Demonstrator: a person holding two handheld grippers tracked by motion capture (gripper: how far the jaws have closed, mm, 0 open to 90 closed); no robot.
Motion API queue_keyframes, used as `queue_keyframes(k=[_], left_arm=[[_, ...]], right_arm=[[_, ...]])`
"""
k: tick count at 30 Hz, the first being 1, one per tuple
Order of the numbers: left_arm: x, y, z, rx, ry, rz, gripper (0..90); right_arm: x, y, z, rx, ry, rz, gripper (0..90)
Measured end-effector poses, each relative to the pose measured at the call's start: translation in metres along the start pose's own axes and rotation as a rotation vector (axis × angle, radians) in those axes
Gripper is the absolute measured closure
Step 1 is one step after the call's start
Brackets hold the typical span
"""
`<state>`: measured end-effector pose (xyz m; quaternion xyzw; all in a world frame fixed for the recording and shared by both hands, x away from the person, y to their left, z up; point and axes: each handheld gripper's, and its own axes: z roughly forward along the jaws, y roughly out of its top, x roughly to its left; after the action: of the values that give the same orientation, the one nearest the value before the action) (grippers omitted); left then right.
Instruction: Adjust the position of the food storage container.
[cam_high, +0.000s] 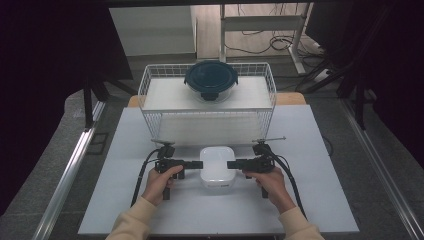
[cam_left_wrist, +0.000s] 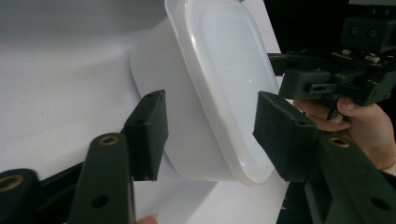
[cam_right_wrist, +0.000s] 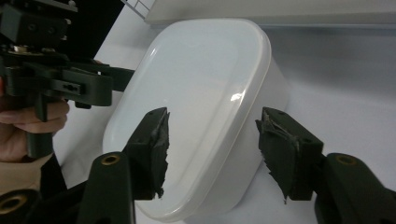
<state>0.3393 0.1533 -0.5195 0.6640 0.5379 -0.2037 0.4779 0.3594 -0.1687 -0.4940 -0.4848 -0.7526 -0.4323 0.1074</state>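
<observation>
the white lidded box (cam_high: 217, 167) sits on the table (cam_high: 125, 200) in front of the wire basket (cam_high: 150, 85). the left gripper (cam_left_wrist: 210, 135) and right gripper (cam_right_wrist: 212, 149) straddle its ends, jaws open, pads not touching. both should close evenly on the walls below the lid rim, then lift level.
</observation>
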Motion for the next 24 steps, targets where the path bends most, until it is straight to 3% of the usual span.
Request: queue_keyframes(k=[3, 5, 10, 18, 24], left_arm=[[0.002, -0.001, 0.004, 0.013, -0.035, -0.006, 53.7], [0.000, -0.001, 0.005, 0.005, -0.017, -0.008, 59.8], [-0.003, -0.002, -0.001, -0.009, -0.016, -0.007, 70.2], [-0.012, -0.006, -0.008, -0.012, -0.025, 0.023, 76.0], [-0.020, -0.008, -0.014, -0.027, -0.003, 0.068, 81.0]], right_arm=[[-0.002, -0.001, 0.002, 0.006, 0.022, 0.015, 49.2], [-0.002, -0.001, 0.002, 0.008, 0.009, 0.019, 53.3], [-0.005, -0.001, -0.006, -0.003, 0.048, 0.081, 67.3], [-0.002, -0.005, -0.012, -0.017, 0.055, 0.081, 72.4], [0.004, -0.006, -0.018, -0.035, 0.048, 0.054, 77.8]])
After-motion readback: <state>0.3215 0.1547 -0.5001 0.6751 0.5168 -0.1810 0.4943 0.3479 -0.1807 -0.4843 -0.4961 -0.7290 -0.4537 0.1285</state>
